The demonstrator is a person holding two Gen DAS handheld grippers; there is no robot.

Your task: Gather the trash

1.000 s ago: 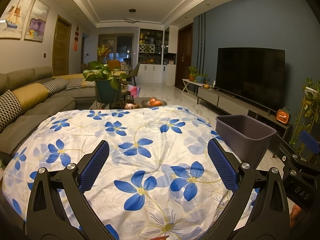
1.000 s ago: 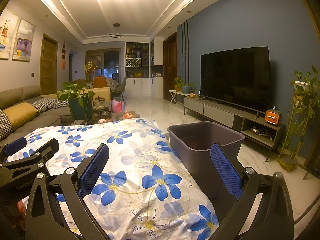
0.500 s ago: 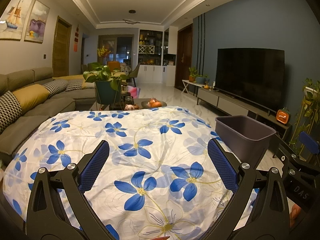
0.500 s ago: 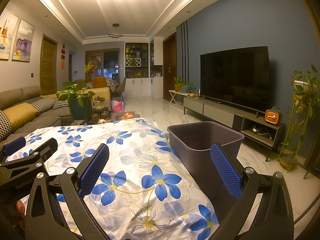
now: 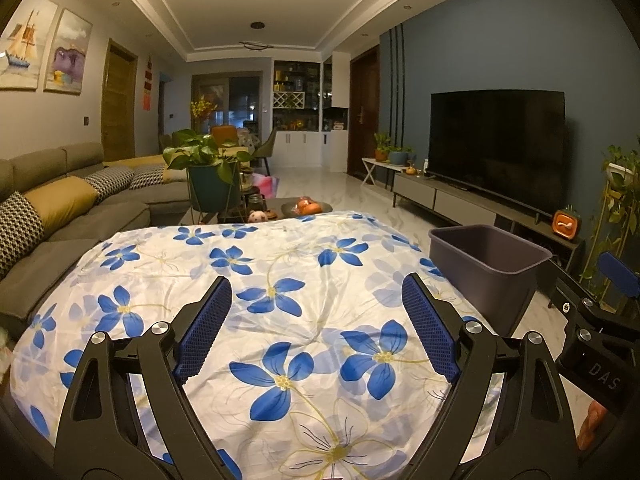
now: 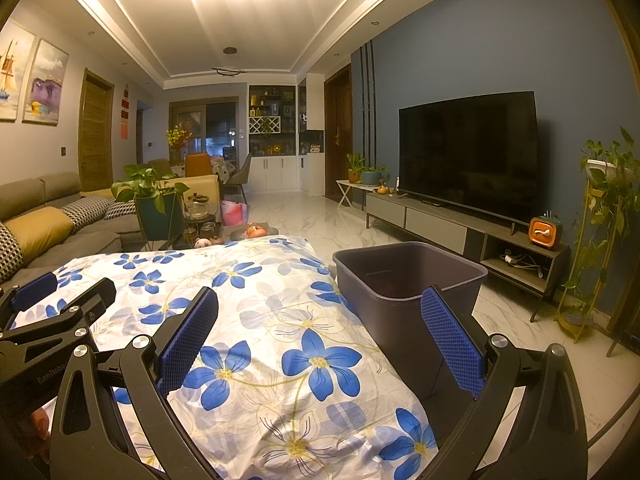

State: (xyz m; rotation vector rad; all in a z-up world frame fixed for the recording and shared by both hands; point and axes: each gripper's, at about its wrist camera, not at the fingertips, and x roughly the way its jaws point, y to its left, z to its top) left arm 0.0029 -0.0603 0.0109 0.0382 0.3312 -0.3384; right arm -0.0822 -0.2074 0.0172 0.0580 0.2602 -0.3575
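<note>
A dark purple bin (image 5: 490, 256) stands at the right edge of a table covered by a white cloth with blue flowers (image 5: 280, 280). It also shows in the right wrist view (image 6: 404, 280); what is inside it does not show clearly. My left gripper (image 5: 316, 312) is open and empty above the cloth. My right gripper (image 6: 320, 324) is open and empty, over the cloth's right edge beside the bin. No trash shows on the cloth (image 6: 256, 304). Each gripper shows at the edge of the other's view.
A grey sofa (image 5: 60, 216) with cushions runs along the left. A potted plant (image 5: 208, 168) and a low table with small items stand beyond the cloth. A TV (image 6: 468, 152) on a low cabinet lines the right wall. A plant stand (image 6: 600, 240) is at far right.
</note>
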